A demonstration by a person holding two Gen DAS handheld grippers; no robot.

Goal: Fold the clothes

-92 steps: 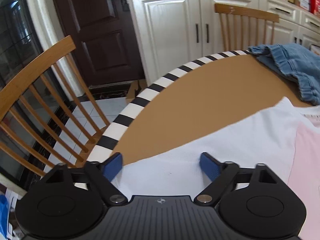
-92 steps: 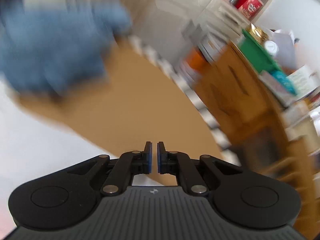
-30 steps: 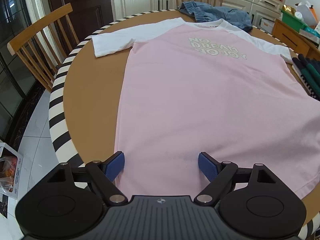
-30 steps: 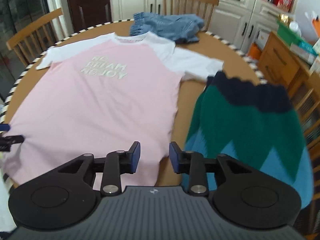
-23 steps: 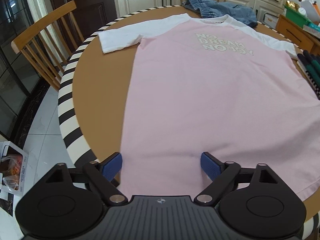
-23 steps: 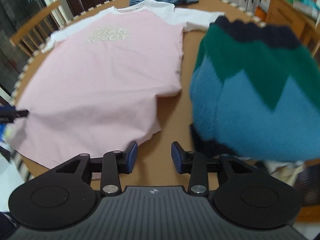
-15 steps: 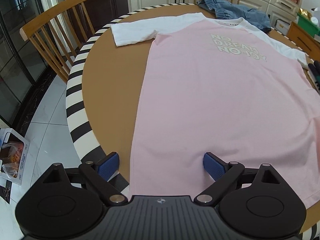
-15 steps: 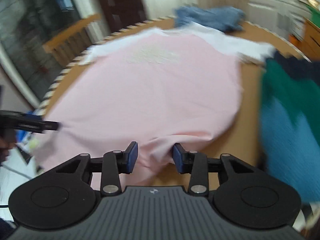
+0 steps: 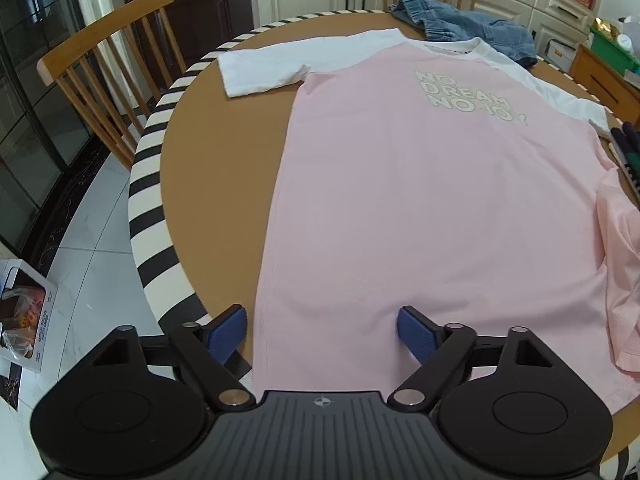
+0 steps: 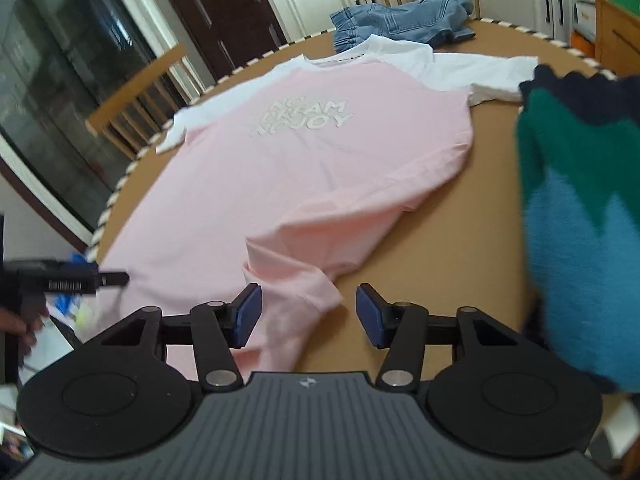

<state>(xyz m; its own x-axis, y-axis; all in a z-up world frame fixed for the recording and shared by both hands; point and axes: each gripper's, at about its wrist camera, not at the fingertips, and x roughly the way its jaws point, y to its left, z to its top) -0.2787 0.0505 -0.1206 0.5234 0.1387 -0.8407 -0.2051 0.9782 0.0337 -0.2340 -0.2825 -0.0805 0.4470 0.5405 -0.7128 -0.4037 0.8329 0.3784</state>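
Note:
A pink T-shirt (image 9: pixel 420 184) with white sleeves and white lettering lies flat, front up, on the round brown table (image 9: pixel 212 168). It also shows in the right wrist view (image 10: pixel 304 168), where its near right hem corner is bunched and folded over. My left gripper (image 9: pixel 322 330) is open, its jaws either side of the shirt's near left hem. My right gripper (image 10: pixel 308 314) is open, with the bunched hem corner between its jaws. The left gripper (image 10: pixel 80 278) also shows at the far left of the right wrist view.
Blue denim clothes (image 9: pixel 464 24) lie at the table's far side. A green, blue and navy knit (image 10: pixel 580 208) lies right of the shirt. Wooden chairs (image 9: pixel 104 76) stand at the left and far side. The table has a striped rim (image 9: pixel 144 184). A box (image 9: pixel 24 320) lies on the floor.
Both grippers drew back to the shirt's near hem. The right gripper opened wider around the hem corner, which is now bunched up. The left gripper stayed open.

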